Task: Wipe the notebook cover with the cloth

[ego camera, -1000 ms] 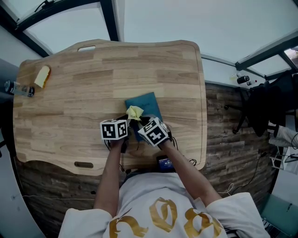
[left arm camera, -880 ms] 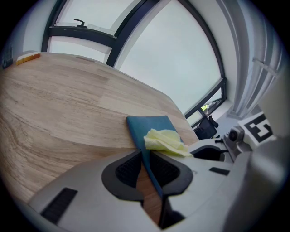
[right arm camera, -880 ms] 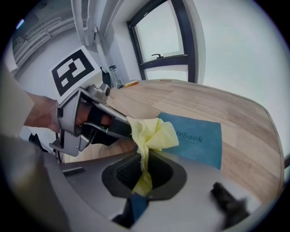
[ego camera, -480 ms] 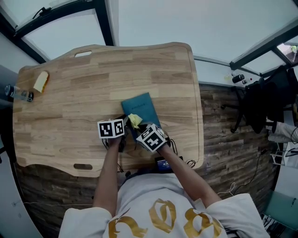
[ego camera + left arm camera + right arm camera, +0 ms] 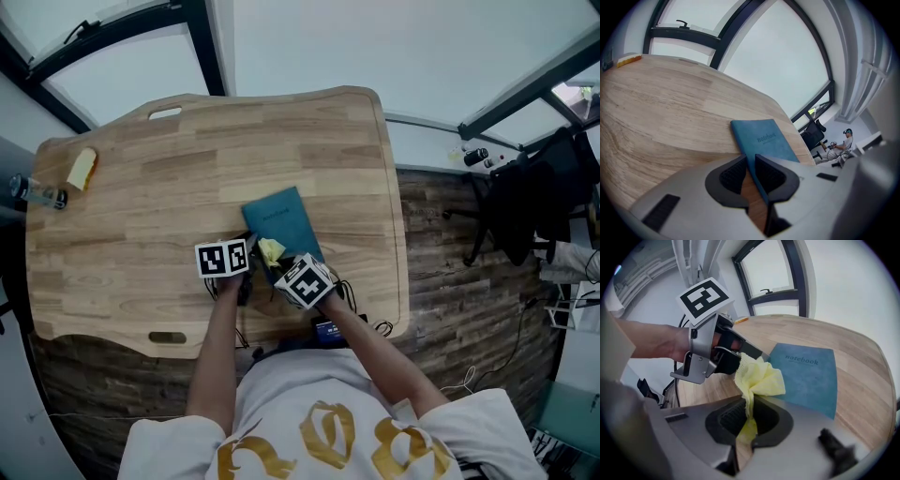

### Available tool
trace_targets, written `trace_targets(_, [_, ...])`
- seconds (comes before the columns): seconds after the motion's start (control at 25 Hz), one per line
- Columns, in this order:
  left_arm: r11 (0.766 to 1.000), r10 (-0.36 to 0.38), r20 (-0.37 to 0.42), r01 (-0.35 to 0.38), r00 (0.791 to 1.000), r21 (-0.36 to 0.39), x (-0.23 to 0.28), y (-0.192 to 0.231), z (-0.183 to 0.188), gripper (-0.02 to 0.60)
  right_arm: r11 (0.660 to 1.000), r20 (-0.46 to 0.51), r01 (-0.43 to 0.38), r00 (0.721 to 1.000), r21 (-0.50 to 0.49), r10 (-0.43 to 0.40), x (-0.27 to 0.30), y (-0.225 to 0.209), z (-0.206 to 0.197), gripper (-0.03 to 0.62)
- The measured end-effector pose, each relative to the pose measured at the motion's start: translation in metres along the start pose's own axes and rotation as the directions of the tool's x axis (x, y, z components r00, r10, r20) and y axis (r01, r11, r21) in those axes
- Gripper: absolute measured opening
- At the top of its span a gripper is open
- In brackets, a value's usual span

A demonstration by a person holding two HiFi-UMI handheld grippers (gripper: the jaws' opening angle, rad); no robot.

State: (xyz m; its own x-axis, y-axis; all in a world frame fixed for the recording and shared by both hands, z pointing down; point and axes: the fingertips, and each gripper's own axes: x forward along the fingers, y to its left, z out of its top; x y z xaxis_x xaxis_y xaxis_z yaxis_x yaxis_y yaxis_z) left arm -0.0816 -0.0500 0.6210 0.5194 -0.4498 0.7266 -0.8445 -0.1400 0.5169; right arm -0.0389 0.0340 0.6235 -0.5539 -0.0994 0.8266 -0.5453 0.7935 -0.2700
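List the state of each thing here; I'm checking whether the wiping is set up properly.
notebook: closed, flat on the table, cover up.
cloth: bunched, gripped at one end.
left tool: shut on the notebook's near edge.
right tool: shut on the cloth.
bottle: lying on its side at the table's edge.

At 6 o'clock of the teal notebook (image 5: 279, 217), your left gripper (image 5: 240, 266) and right gripper (image 5: 285, 272) meet, with the yellow cloth (image 5: 271, 250) bunched between them; a bottle (image 5: 34, 192) lies at the 9 o'clock edge of the table (image 5: 141, 234)
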Motion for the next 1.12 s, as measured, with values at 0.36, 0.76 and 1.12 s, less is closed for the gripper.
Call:
trace_targets(0.36, [1.000,-0.003,0.000,0.003,1.000,-0.002,0.001,-0.001,0.000,0.067,0.997,-0.044,-0.052,0.998,0.062,0.055,-0.001,0.002,-0.004,0.037])
trace_targets(0.76, [1.000,-0.003,0.000,0.003,1.000,-0.002,0.000,0.000,0.000,0.067,0.987,-0.030,-0.110,0.993,0.117,0.115,-0.004,0.001,-0.006,0.037])
trace_targets(1.12, [1.000,-0.004,0.000,0.004,1.000,-0.001,0.000,0.001,0.000,0.067,0.981,-0.020,-0.085,0.996,0.174,0.090,-0.017,-0.017,-0.019,0.037])
